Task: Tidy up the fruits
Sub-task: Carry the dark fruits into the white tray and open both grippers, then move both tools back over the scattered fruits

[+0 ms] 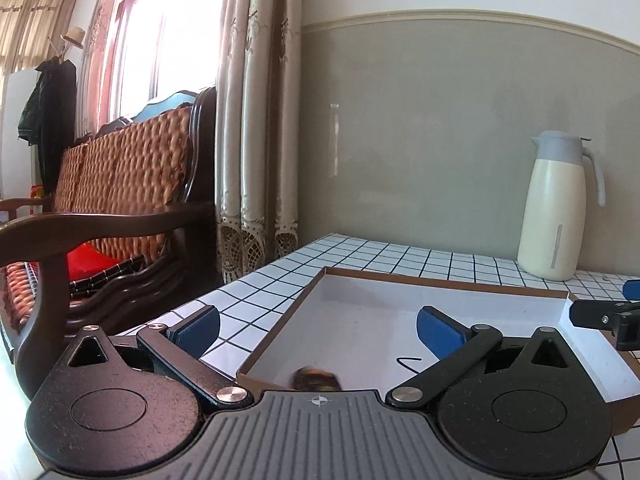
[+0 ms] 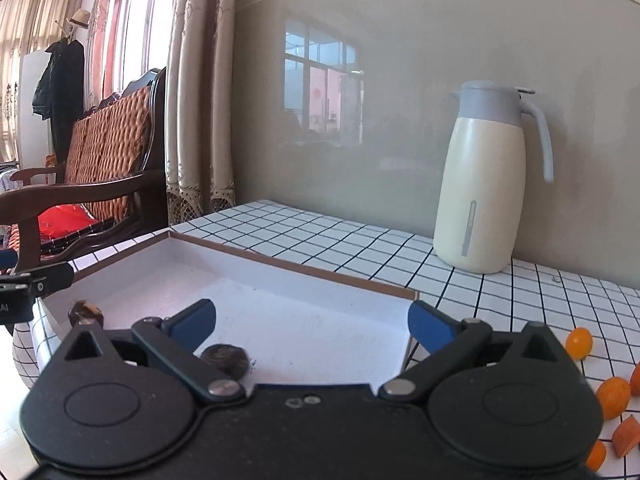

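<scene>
A shallow cardboard box [image 1: 440,280] [image 2: 296,266] with a white inside lies on the tiled table. My left gripper [image 1: 318,330] is open over its near left corner; a dark brown fruit [image 1: 316,378] lies in the box just below the fingers, apart from them. My right gripper [image 2: 312,326] is open over the box's near right part, and a second dark fuzzy fruit [image 2: 225,360] rests on the box floor by its left finger, not touched. The first brown fruit [image 2: 85,312] shows at the box's left end. Several small orange fruits [image 2: 579,343] lie on the table to the right.
A cream thermos jug [image 1: 556,208] [image 2: 484,184] stands at the back by the wall. A wooden chair [image 1: 120,208] with woven backrest and curtains are left of the table [image 1: 400,256]. The right gripper's finger [image 1: 600,314] shows at the right edge of the left wrist view.
</scene>
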`<state>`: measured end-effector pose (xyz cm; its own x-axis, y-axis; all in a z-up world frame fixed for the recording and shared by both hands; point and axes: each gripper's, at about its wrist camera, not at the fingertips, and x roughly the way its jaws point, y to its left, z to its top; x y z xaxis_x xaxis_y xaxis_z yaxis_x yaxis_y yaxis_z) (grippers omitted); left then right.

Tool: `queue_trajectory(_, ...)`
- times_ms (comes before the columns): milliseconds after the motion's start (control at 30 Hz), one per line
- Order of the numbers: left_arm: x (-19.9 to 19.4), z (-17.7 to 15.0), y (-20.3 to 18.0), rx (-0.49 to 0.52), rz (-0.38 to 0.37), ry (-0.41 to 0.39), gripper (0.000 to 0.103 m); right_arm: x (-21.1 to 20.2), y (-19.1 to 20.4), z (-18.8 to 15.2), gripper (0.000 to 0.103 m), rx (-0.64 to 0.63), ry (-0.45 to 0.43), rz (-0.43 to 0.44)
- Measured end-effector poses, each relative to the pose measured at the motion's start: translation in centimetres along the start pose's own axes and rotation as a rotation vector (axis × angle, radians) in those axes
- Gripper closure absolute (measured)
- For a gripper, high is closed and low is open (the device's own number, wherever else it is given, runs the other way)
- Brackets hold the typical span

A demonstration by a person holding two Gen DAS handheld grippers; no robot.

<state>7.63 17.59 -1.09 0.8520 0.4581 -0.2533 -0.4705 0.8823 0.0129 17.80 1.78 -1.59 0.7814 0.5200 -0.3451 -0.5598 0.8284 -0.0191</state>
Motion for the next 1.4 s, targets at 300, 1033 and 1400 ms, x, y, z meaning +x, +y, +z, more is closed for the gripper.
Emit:
queue_trajectory(300, -0.7, 0.3, -1.0, 0.046, -0.010, -0.009, 0.000, -1.1, -0.3, -0.4, 0.006, -0.010, 0.017, -0.007)
queue_trajectory(1033, -5.2, 1.2, -6.0, 0.048, -0.169, -0.178, 0.000, -6.7, -7.8, -0.7, 0.006, 0.106, -0.080, -0.283)
queue_trajectory(1400, -6.2, 1.1, -9.7, 0.004, -0.257, -0.197, 0.000, -11.0, -12.4, -1.6, 0.006, 0.167, -0.055, -0.307)
